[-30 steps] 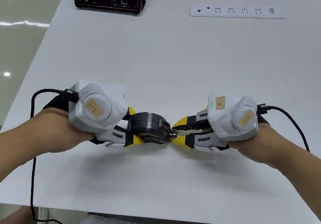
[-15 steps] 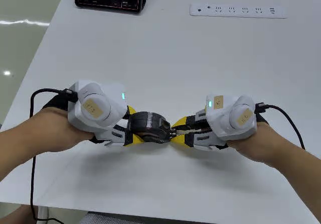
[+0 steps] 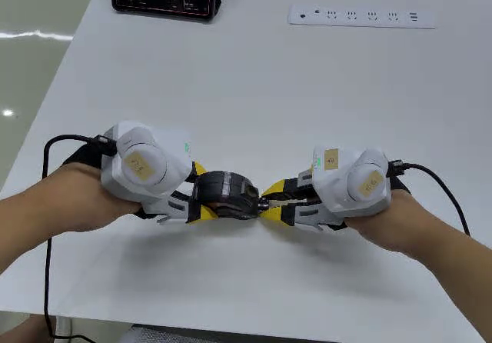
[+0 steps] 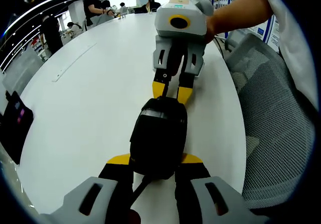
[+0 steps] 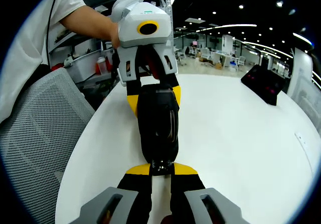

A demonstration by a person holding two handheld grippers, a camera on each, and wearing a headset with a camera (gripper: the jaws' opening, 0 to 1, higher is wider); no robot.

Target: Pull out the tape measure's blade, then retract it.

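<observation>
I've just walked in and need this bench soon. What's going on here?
A person is working a tape measure on the white table with two handheld tools. The left tool clamps its body, and the right tool pinches the blade tip at the case's mouth. Hardly any blade is out at this moment.

Tape [image 3: 225,194]: dark rounded case, sat low near table's [image 3: 307,89] front edge. Blade [image 3: 270,201] showed barely out, at right end.
</observation>
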